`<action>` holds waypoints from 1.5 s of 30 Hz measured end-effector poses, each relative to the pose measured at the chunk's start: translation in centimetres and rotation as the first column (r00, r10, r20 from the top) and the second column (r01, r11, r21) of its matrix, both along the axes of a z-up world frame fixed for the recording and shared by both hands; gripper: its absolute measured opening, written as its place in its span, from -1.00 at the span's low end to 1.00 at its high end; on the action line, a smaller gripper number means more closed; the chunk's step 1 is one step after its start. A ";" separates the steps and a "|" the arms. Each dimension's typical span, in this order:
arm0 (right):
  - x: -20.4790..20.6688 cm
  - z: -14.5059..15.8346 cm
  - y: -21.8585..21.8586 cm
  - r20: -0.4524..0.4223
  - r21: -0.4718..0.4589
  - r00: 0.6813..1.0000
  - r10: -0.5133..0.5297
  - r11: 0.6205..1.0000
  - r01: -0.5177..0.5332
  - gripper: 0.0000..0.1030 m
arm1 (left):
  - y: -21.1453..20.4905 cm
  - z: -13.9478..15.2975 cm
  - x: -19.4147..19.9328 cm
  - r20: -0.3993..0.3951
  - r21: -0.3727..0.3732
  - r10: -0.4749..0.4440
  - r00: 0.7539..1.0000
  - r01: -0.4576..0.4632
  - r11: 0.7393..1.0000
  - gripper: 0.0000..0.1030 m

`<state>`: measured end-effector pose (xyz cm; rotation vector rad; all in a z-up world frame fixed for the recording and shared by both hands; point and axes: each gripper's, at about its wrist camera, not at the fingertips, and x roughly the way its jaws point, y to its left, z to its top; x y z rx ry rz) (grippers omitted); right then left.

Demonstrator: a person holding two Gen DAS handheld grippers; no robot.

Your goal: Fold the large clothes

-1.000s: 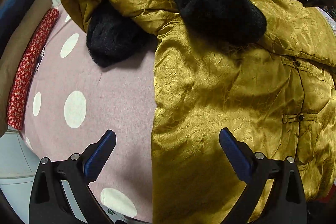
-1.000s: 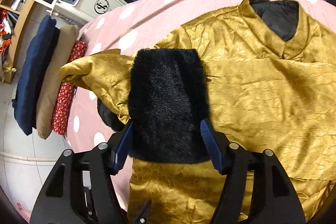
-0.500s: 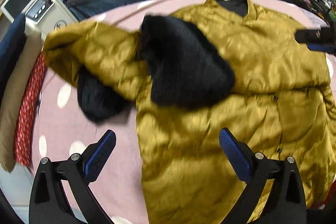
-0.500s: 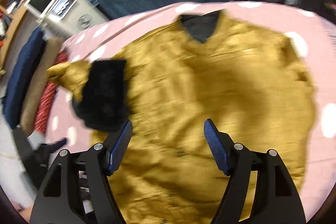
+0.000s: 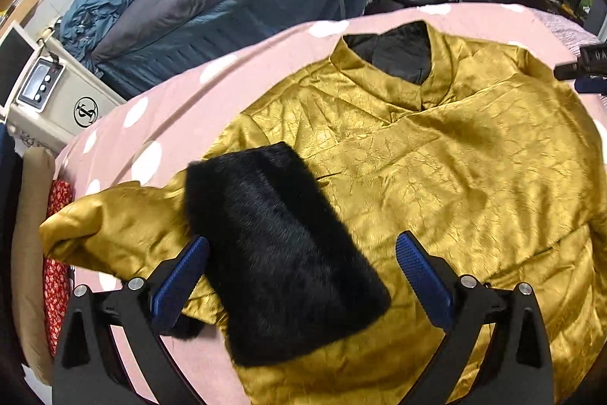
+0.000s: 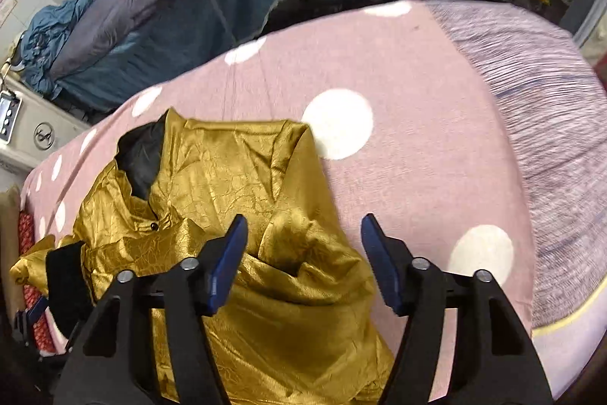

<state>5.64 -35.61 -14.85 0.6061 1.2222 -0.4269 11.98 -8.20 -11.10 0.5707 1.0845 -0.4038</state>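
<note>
A gold jacket is being folded: one fur-cuffed sleeve is laid across, between the left gripper's open, empty jaws. The right gripper, also spread empty, seems due to be closed on the other side's bunched fabric between its jaws.

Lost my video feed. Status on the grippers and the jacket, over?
Left gripper open, empty, over the black fur cuff. Right gripper open, empty. Gold jacket flat on the spotted sheet, one sleeve folded in. Nothing blocking.

The right hand-held gripper has let go of the black fur cuff and apparently swung rightward.
</note>
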 end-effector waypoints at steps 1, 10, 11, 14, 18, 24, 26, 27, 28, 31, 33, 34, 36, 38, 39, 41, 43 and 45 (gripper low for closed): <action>0.3 -0.7 0.0 -0.039 -0.002 0.999 0.025 1.000 -0.025 -0.10 | 0.0 -0.3 0.2 -0.009 0.004 0.003 1.000 -0.003 1.000 0.88; -3.6 -2.6 -8.0 -0.026 -0.028 0.986 -0.167 0.986 0.167 -0.92 | 0.8 -3.8 1.1 -0.097 0.070 0.025 0.995 -0.019 0.997 0.88; -4.1 -2.9 -8.8 -0.031 -0.006 0.980 -0.197 0.980 0.197 -0.92 | 1.0 -4.2 1.2 -0.117 0.066 0.034 0.993 -0.026 0.998 0.88; -4.3 -2.7 -8.8 -0.015 -0.016 0.983 -0.183 0.983 0.182 -0.92 | 1.4 -5.2 1.4 -0.148 0.074 0.054 0.988 -0.044 0.996 0.88; -5.6 -0.6 -6.9 -0.003 -0.072 0.976 -0.216 0.974 0.215 -0.27 | 1.3 -5.1 1.2 -0.134 0.071 0.049 0.990 -0.039 0.997 0.88; -5.6 4.1 2.2 0.111 -0.261 0.992 0.067 0.965 -0.036 0.26 | 0.7 -5.1 0.7 -0.131 0.066 0.025 0.991 -0.017 0.998 0.88; -4.6 4.0 6.9 0.101 -0.280 0.964 0.248 0.936 -0.211 0.32 | 0.4 -5.5 0.5 -0.132 0.075 0.022 0.991 -0.013 0.997 0.88; -4.1 3.6 8.9 0.090 -0.270 0.942 0.322 0.919 -0.289 0.38 | 0.3 -5.7 0.4 -0.133 0.077 0.022 0.991 -0.011 0.997 0.88; -4.2 3.1 10.8 0.077 -0.256 0.915 0.396 0.895 -0.365 0.38 | 0.1 -5.8 0.3 -0.134 0.079 0.020 0.991 -0.010 0.997 0.88; -4.3 0.5 13.7 -0.022 -0.270 0.889 0.457 0.854 -0.446 0.38 | 0.0 -6.0 0.3 -0.133 0.088 0.010 0.991 0.001 0.996 0.88; -4.4 -1.8 13.2 -0.095 -0.254 0.902 0.420 0.866 -0.430 0.38 | -0.1 -6.5 0.7 -0.141 0.091 0.006 0.990 0.007 0.996 0.89; -4.7 -2.5 12.1 -0.113 -0.248 0.911 0.396 0.877 -0.412 0.38 | -0.1 -6.7 0.7 -0.148 0.092 0.006 0.989 0.008 0.996 0.90; -5.5 -4.4 10.3 -0.135 -0.218 0.931 0.340 0.906 -0.362 0.38 | -0.1 -7.2 0.6 -0.178 0.073 0.006 0.984 0.007 0.997 0.90; -5.8 -4.7 9.9 -0.119 -0.217 0.931 0.345 0.906 -0.364 0.38 | 0.1 -7.6 0.7 -0.197 0.065 0.015 0.980 -0.002 0.998 0.90; -5.7 -4.7 10.1 -0.132 -0.226 0.923 0.360 0.896 -0.382 0.38 | 0.1 -7.9 0.7 -0.201 0.068 0.018 0.979 -0.004 0.998 0.90; -5.4 -4.8 10.6 -0.163 -0.244 0.913 0.374 0.881 -0.405 0.40 | 0.0 -8.4 0.7 -0.206 0.073 0.021 0.978 -0.006 0.997 0.90; -5.2 -5.2 11.0 -0.187 -0.263 0.907 0.377 0.871 -0.416 0.42 | -0.1 -8.8 0.8 -0.206 0.071 0.024 0.978 -0.010 0.997 0.90; -5.1 -5.4 11.4 -0.195 -0.285 0.909 0.368 0.866 -0.412 0.48 | -0.1 -9.1 0.9 -0.200 0.065 0.026 0.979 -0.013 0.998 0.91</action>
